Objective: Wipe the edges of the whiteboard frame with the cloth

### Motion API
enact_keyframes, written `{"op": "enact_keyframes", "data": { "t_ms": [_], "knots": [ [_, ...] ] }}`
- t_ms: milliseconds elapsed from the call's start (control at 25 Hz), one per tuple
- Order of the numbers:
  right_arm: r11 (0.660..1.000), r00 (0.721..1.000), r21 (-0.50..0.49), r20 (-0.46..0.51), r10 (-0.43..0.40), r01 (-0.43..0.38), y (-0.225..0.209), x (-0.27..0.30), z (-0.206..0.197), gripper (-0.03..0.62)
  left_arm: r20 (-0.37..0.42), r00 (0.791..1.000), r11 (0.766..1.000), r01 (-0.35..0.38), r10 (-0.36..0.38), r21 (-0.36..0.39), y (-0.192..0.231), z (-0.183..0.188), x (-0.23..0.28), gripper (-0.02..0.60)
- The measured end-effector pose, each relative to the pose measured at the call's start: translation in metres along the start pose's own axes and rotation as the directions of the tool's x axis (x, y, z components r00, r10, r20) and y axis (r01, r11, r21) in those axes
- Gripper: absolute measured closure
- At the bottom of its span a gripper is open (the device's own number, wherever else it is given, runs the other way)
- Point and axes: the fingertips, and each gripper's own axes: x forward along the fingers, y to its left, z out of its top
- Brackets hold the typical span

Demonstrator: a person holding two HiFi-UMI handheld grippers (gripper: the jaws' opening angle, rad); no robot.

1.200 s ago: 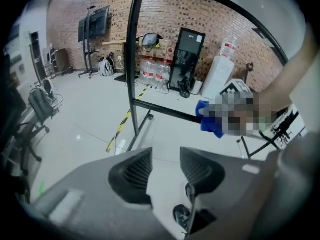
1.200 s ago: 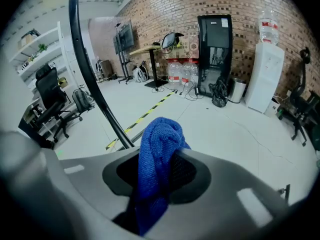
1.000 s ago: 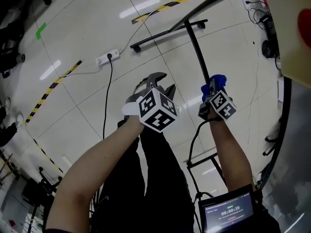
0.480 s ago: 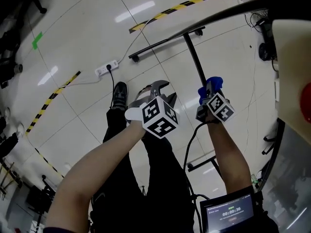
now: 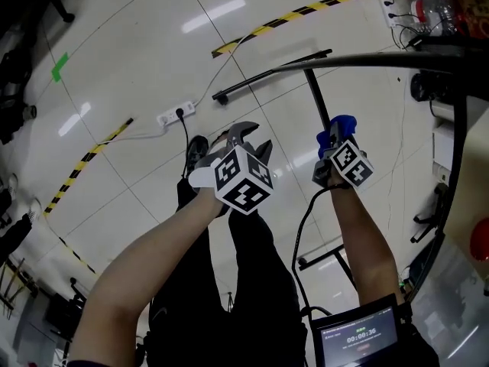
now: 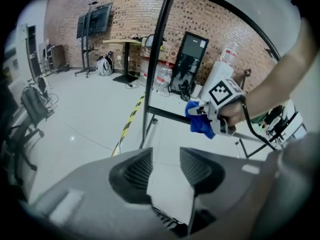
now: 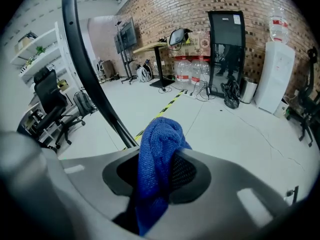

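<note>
Left gripper (image 5: 250, 139): held out over the floor, jaws spread, only bare floor between them in the left gripper view (image 6: 165, 170)
Right gripper (image 5: 333, 141): just right of the left one, at about the same height; jaws pinching the cloth, seen plainly in its own view (image 7: 158, 173)
Cloth (image 7: 158, 151): blue, bunched, standing up out of the right jaws with a tail hanging below them; in the head view (image 5: 343, 124) it pokes out past the gripper tip
Frame (image 5: 397, 57): black bar arcing across above both grippers, then running down the right side; in the right gripper view (image 7: 82, 59) it slants down just left of the cloth, and I can't tell whether they touch
Stand post (image 5: 316, 96): black, running down to a foot on the floor, near the cloth
Floor (image 5: 137, 60): pale glossy tiles with yellow-black tape (image 5: 298, 11) and a white power strip (image 5: 173, 115)
Screen (image 5: 357, 335): at the person's waist, lower right
</note>
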Motion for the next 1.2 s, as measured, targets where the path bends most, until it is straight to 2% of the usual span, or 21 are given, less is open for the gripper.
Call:
{"op": "enact_keyframes", "data": {
  "t_ms": [240, 440, 680, 1200],
  "knots": [
    [1.000, 1.000, -0.007, 0.020, -0.013, 0.013, 0.018, 0.012, 0.012, 0.476, 0.001, 1.000, 0.999, -0.003, 0.003, -0.036, 0.020, -0.009, -0.005, 0.412],
    [1.000, 1.000, -0.018, 0.026, -0.006, 0.007, 0.032, 0.020, 0.021, 0.476, 0.017, 0.998, 0.988, -0.060, 0.063, -0.139, 0.060, -0.009, -0.009, 0.413],
    [1.000, 1.000, -0.023, 0.029, -0.003, 0.003, 0.047, 0.032, 0.032, 0.476, 0.013, 0.999, 0.994, -0.044, 0.045, -0.097, 0.067, -0.001, -0.007, 0.413],
    [0.999, 0.997, -0.022, 0.065, 0.039, -0.038, 0.098, 0.057, 0.062, 0.476, -0.001, 1.000, 0.992, -0.020, 0.020, -0.123, 0.075, -0.010, -0.006, 0.414]
  ]
}}
